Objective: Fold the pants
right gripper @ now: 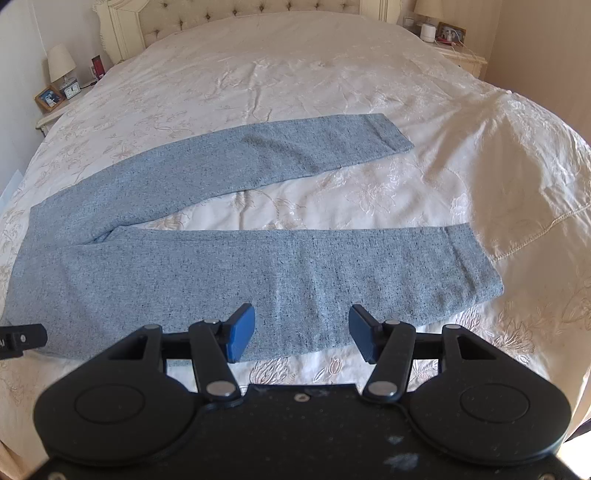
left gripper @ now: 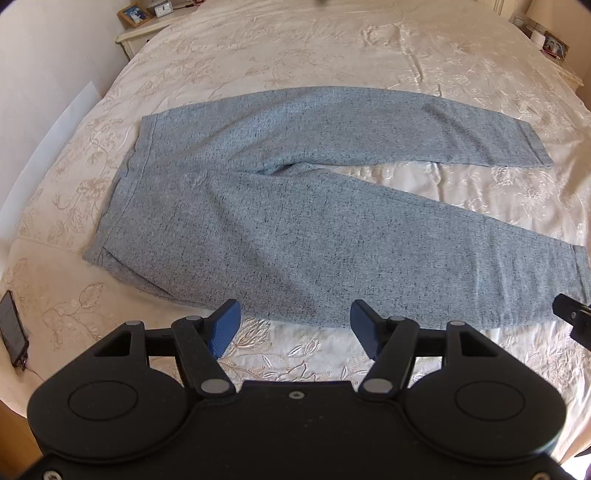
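Note:
Grey-blue speckled pants [left gripper: 295, 206] lie flat on the cream bedspread [left gripper: 332, 55], waistband at the left, both legs spread apart toward the right. They also show in the right wrist view [right gripper: 258, 266]. My left gripper [left gripper: 295, 326] is open and empty, hovering at the near edge of the near leg. My right gripper [right gripper: 301, 330] is open and empty, over the near edge of the near leg, further toward its hem [right gripper: 472, 258]. Each gripper's tip shows in the other's view, the right one [left gripper: 572, 314] and the left one [right gripper: 22, 338].
A phone [left gripper: 13, 328] with a cable lies on the bed at the near left. Nightstands with a lamp [right gripper: 61, 64], clock and photo frames [right gripper: 48, 98] stand on both sides of the headboard [right gripper: 240, 14]. The bedspread drops off at the right [right gripper: 535, 184].

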Motion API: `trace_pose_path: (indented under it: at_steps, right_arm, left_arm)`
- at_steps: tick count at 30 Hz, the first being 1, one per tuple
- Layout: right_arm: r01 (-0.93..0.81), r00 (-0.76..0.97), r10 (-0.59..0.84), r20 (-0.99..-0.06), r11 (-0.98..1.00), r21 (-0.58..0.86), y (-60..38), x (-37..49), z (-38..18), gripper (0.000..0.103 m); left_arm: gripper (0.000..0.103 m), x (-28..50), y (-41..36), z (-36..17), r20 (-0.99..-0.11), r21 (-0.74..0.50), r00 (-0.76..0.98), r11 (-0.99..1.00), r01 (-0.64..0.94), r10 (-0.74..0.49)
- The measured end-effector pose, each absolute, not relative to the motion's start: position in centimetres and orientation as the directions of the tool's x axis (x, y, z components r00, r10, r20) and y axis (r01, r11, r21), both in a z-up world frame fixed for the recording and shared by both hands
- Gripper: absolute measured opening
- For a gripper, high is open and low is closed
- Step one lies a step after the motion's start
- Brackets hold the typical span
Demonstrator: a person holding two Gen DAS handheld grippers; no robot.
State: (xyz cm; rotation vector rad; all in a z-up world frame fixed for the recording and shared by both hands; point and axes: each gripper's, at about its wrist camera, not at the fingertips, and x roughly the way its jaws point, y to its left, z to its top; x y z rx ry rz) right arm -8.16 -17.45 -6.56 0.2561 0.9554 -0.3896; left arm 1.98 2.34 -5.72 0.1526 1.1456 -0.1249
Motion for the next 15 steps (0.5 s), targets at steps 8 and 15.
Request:
trace_pose_path:
  at_steps: [8,15]
  right_arm:
    - [0.498,0.380,-0.273,-0.884,0.866,-0.053,-23.6,-5.2,-14.0,0.052]
    - [0.552,0.350,-0.391,-0.851,0.820,-0.150,-31.1,-0.4,-18.2,0.052]
  left_arm:
    - [0.067,7.2,4.7,-11.4,-0.916,0.117,0.396,0.987,0.114,0.063]
    - [0.067,13.9,5.9,-15.7,-0.882,0.202,0.446,0.977,0.062,0.154]
